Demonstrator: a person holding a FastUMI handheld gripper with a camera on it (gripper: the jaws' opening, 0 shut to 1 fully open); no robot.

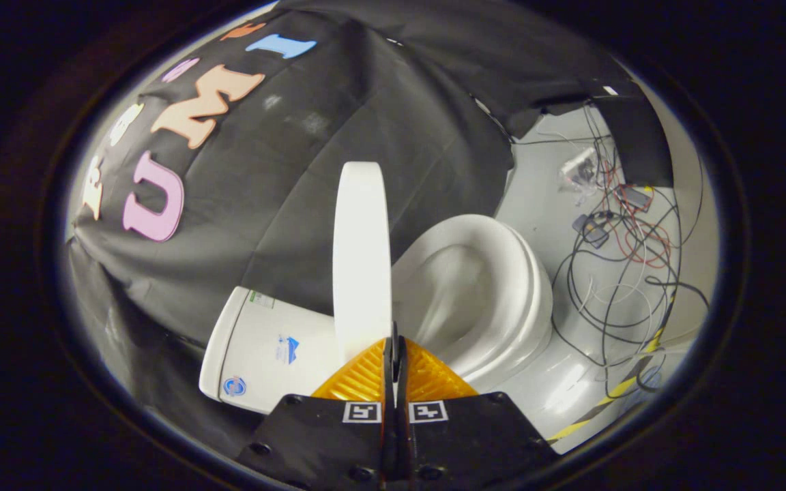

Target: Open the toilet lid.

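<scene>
Gripper [394, 354] is clenched, fingers pressed together with only a thin slit between them; nothing clearly sits in that slit. Lid [361, 259] stands raised just ahead of the fingertips, seen edge-on; whether its near edge touches the tips or is only just past them cannot be told. Lid rises between tank [263, 351] on one side and bowl [475, 293] on the other. Bowl is uncovered, seat rim and inner basin both visible. Tank backs onto the cloth wall [311, 170].

Writing: tank carries three stickers, a small greenish-edged label near its top corner, a blue logo mid-face, a round blue badge near the lower corner; all too small to read. Each finger bears a square black-and-white marker by the tips, pattern only.

Beyond the bowl, a tangle of cables [625, 259], black, white and red, lies on the pale floor [543, 184] with a few small devices among them. A yellow-black striped tape [604, 395] runs across the floor beside the bowl's base.
</scene>
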